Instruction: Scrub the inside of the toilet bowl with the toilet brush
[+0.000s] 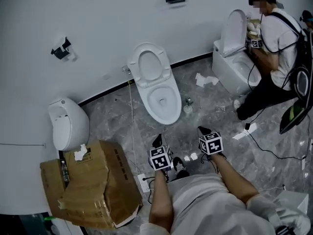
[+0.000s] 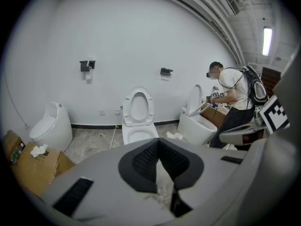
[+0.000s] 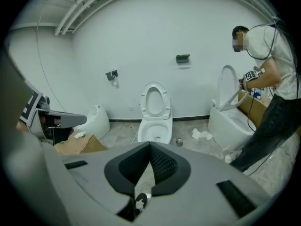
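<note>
Ahead of both pairs of jaws, well apart: toilet (image 1: 145,94), seat raised, bowl open, against the wall. Left gripper (image 1: 157,141): jaws together, nothing held. Right gripper (image 1: 203,131): jaws together, nothing held. Just right of toilet: small container (image 1: 188,106) on floor.

Tiny, unidentifiable object (image 1: 188,107) on floor (image 1: 117,124) beside toilet (image 1: 151,89)

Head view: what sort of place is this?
Likely a toilet test room, not a home bathroom: three white ceramic toilets along one white wall, black wall-mounted paper holders, a brown cardboard box.
</note>
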{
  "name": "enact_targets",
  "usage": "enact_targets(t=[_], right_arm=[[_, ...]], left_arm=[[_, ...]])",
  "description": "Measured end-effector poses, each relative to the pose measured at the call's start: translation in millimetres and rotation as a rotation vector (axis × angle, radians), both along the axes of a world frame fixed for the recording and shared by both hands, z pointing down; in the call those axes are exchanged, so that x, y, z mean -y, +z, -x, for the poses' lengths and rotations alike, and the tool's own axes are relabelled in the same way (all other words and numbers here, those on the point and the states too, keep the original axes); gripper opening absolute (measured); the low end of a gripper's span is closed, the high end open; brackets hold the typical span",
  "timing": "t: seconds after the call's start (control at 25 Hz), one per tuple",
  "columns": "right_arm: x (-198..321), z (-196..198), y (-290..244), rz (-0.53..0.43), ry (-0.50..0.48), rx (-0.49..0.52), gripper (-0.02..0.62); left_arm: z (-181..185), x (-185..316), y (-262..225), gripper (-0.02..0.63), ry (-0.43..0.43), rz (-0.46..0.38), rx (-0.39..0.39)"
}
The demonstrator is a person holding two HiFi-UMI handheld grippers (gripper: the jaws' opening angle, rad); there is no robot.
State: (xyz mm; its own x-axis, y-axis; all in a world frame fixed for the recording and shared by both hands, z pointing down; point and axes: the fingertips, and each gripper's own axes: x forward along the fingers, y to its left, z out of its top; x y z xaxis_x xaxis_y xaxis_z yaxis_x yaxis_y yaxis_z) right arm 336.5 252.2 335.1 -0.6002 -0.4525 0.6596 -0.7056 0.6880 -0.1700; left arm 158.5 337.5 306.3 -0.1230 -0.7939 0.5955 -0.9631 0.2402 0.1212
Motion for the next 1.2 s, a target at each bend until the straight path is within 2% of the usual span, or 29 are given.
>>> enact_targets(t=[0.2, 0.4, 0.68, 0.84, 1.0, 1.2], right_arm=[[14, 44, -21, -0.072, -0.027, 0.076, 0.0], [26, 56, -19, -0.112, 0.018, 0.034, 0.0], [32, 59, -20, -0.132, 0.068, 0.006, 0.0], [36, 58, -14, -0.122, 0.066, -0.018, 0.0], [49, 63, -2, -0.086, 0.089, -0.03, 0.0], [59, 81, 7, -0.068, 0.064, -0.047, 0.0]], left_arm=[[41, 4, 17, 0.026, -0.039, 0.0, -0.063], [67, 3, 28, 0.026, -0.052, 0.018, -0.093], [80, 13, 33, 0.026, -0.051, 0.024, -0.103], [83, 15, 43, 0.026, -0.049, 0.039, -0.122], [88, 26, 37, 0.026, -0.029, 0.046, -0.092], [97, 33, 33, 0.026, -0.033, 0.038, -0.08]])
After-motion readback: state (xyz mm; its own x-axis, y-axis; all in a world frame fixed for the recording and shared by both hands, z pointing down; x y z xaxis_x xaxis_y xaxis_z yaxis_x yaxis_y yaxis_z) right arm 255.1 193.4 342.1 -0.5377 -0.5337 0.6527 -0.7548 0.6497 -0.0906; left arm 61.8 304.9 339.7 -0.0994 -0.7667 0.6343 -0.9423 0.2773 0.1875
